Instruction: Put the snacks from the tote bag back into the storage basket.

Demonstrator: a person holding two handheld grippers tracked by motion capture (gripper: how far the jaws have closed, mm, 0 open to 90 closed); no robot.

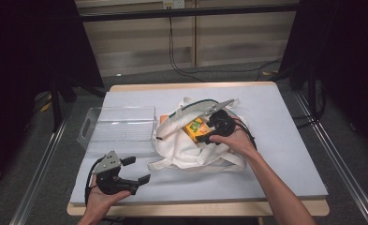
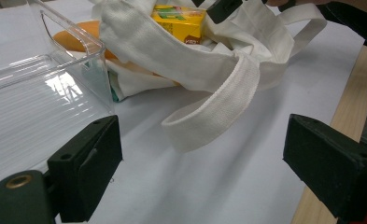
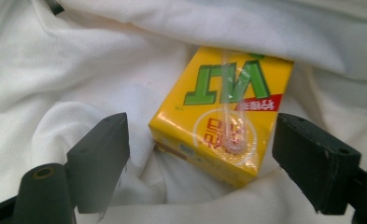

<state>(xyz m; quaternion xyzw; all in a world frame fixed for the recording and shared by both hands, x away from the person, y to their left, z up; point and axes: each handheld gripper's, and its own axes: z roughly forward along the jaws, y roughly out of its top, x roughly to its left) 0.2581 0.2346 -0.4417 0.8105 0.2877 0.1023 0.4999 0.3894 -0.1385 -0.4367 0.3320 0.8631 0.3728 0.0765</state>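
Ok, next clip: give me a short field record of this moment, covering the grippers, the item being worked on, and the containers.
work in hand: taking a yellow drink carton out of a white cloth bag
right gripper: open, jaws either side of the carton, not pressing
left gripper: open, empty, near table's front edge
clear plastic bin: left of bag, looks empty
also in bag: an orange item, partly hidden
surface: grey table

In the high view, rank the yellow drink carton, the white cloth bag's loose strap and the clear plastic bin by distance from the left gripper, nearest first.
From the left gripper, at the table's near left edge:
1. Strap, loose on the table just right of it.
2. Clear plastic bin, behind it on the left.
3. Yellow drink carton, inside the white cloth bag between the right gripper jaws.
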